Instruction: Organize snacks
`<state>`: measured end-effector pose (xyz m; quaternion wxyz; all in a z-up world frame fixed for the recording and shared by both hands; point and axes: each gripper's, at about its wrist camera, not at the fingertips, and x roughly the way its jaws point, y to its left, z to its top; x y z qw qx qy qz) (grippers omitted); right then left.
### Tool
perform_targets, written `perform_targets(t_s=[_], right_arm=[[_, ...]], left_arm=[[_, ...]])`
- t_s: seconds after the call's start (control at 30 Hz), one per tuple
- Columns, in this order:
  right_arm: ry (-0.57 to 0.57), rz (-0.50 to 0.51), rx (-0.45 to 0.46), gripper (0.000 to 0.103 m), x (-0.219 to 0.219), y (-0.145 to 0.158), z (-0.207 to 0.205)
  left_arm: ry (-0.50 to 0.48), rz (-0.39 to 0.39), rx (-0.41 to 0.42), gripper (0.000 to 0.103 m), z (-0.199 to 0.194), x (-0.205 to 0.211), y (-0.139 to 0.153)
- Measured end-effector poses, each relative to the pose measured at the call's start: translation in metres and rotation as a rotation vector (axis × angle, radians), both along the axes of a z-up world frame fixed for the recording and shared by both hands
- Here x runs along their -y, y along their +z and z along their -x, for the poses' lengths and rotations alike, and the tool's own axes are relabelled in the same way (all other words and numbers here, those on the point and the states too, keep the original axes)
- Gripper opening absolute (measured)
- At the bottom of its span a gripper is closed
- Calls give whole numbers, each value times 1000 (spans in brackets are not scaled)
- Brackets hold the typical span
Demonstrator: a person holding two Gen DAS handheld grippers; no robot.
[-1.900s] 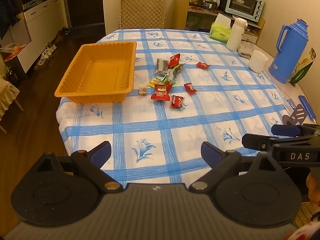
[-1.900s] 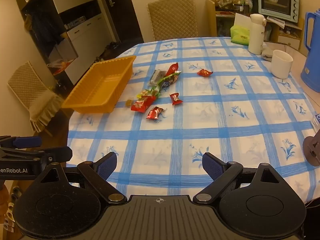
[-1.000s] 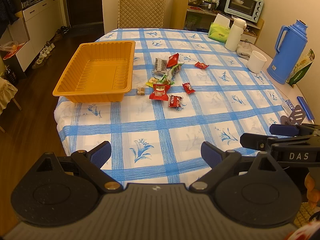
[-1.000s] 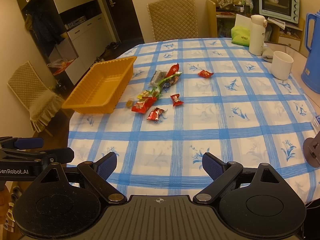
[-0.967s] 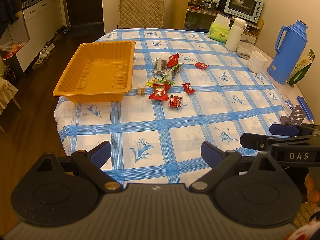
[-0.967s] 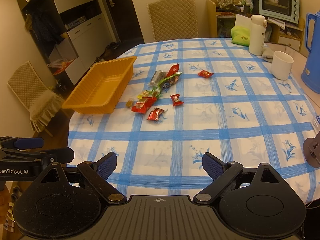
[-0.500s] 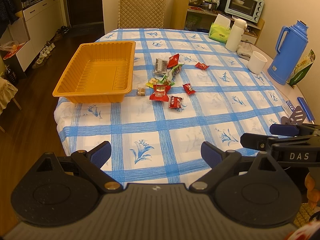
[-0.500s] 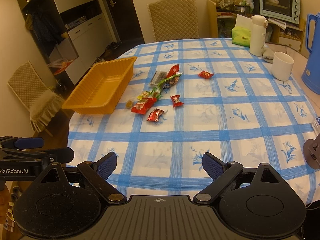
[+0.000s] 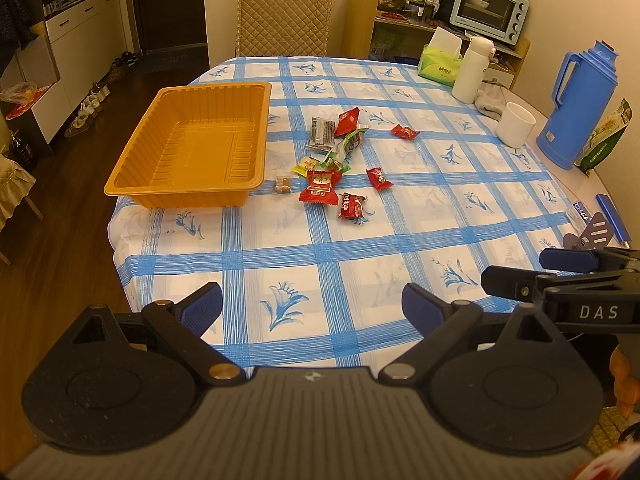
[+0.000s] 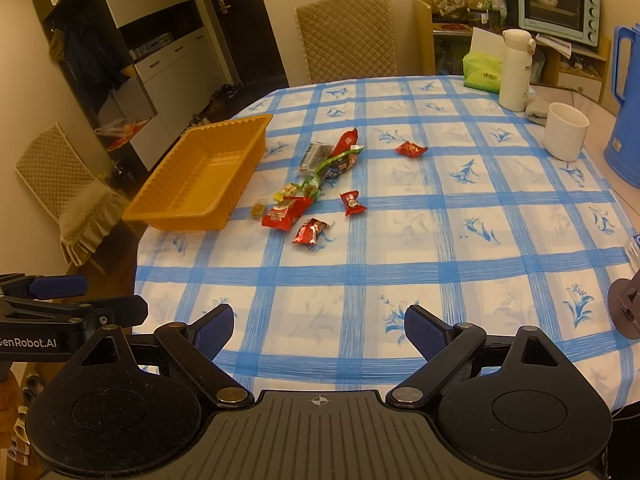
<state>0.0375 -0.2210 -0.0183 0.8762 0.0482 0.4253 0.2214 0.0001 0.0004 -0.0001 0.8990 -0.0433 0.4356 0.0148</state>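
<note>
Left wrist view: snack packets (image 9: 332, 168) lie scattered on the table (image 9: 400, 240) just beside the empty orange tray (image 9: 192, 152). Both the left gripper (image 9: 312, 308) and right gripper (image 10: 319, 326) hang wide open. Wrappers look light, crinkly, slippery; I'd pinch the crimped ends.

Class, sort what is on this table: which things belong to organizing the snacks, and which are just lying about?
Job: empty orange ribbed plastic tray; scattered wrapped snacks; stray red candy.

Lying about: white ceramic cup; blue plastic thermos jug; white bottle; green tissue pack.
</note>
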Motion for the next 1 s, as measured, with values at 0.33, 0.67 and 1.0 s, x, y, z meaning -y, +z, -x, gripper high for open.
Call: perform_targets(t_s=[0.33, 0.67, 1.0], right_arm=[[0, -1, -1, 92, -1, -1, -2], [0, 0, -1, 92, -2, -2, -3], [0, -1, -2, 92, -2, -4, -5]], left_arm=[[0, 0, -1, 96, 0, 0, 0], [0, 0, -1, 96, 0, 0, 0], [2, 0, -3, 96, 0, 0, 0]])
